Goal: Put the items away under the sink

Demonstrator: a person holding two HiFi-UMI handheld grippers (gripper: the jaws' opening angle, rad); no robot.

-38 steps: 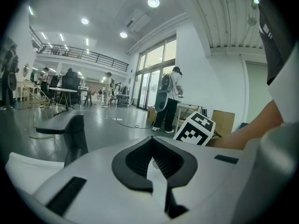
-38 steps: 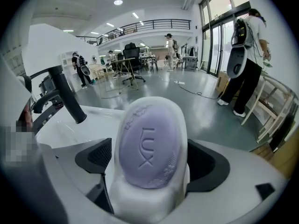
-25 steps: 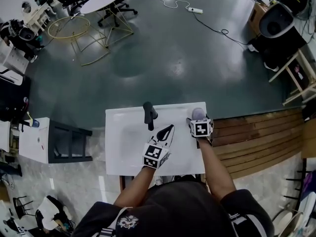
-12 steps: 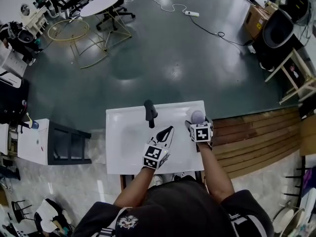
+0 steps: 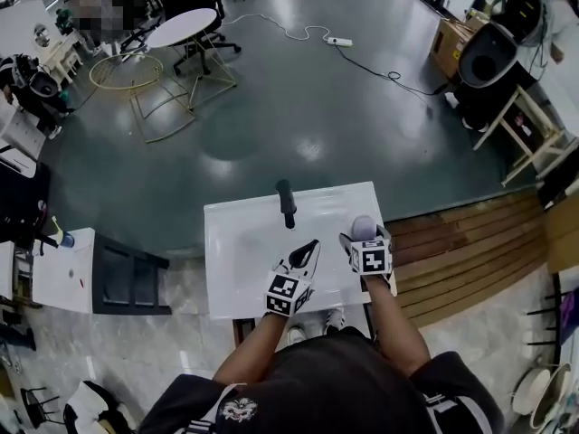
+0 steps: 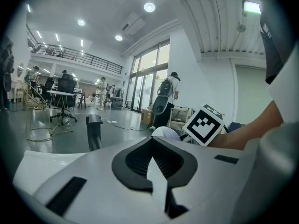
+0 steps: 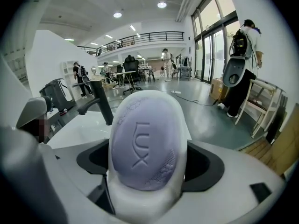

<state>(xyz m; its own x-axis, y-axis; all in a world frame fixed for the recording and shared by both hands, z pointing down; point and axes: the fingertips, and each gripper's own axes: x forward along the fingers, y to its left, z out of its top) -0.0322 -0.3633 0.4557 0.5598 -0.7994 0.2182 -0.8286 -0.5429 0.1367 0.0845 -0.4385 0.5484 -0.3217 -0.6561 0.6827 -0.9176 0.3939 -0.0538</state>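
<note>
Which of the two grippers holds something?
The right gripper: its jaws clamp a purple soap bar, while the left gripper has its jaws together on nothing.

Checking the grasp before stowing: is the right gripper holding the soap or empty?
Holding it: the right gripper has its jaws closed on the lilac soap bar, standing upright between them.

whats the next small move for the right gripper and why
Probably draw the right gripper back off the sink top and lower it toward the space beneath. Its jaws are shut on the purple soap bar, held above the counter, so the soap is ready to carry. The left gripper is shut and empty.
</note>
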